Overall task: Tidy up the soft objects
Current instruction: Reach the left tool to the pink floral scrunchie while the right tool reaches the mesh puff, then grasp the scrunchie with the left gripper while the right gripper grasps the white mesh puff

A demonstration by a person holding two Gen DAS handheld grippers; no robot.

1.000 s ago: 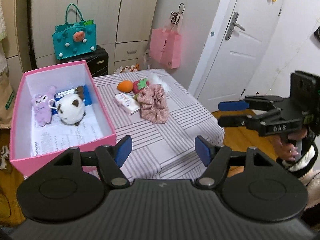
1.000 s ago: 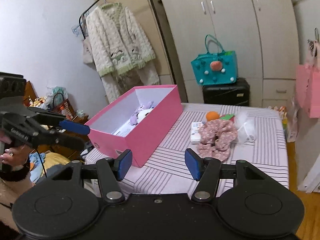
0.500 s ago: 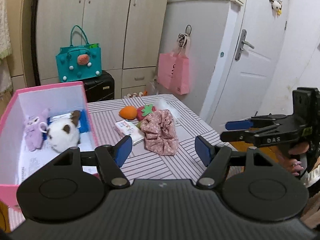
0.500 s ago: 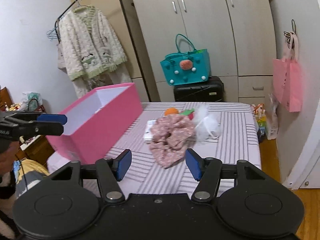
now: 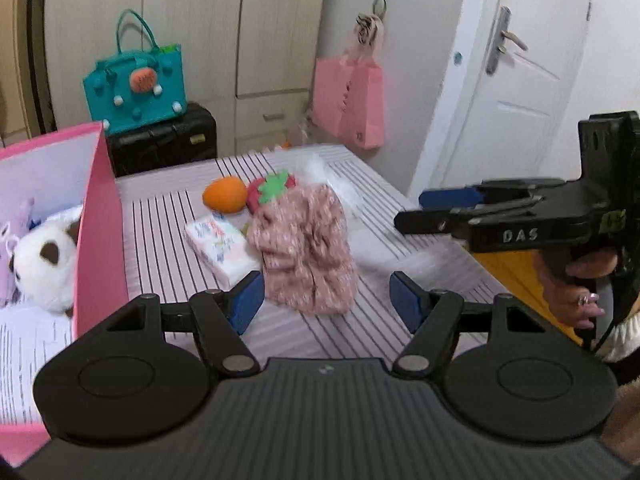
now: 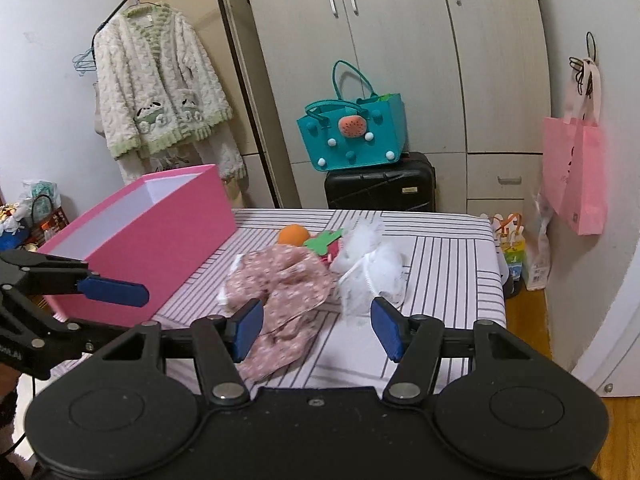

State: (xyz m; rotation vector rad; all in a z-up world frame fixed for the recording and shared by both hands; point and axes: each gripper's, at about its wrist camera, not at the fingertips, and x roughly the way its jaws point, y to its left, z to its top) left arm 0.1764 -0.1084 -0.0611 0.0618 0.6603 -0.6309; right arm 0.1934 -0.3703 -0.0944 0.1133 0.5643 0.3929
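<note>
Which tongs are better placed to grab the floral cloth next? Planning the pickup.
Probably the left tongs: open, with the floral cloth centred just ahead and the pink box alongside. The right tongs see it off-centre.

left wrist: you look from behind your left gripper (image 5: 326, 300), tilted down, close over the striped table (image 5: 160, 232) | right wrist: same low tilt behind your right gripper (image 6: 316, 330) (slightly further right) | shared: floral cloth (image 5: 306, 248), pink box (image 6: 152, 236), teal bag (image 6: 354, 136), each other's gripper

A teal felt handbag (image 6: 354, 136) sits atop the black hard-shell suitcase (image 6: 380, 182); a pink paper bag (image 6: 576, 172) hangs well right of it.
</note>
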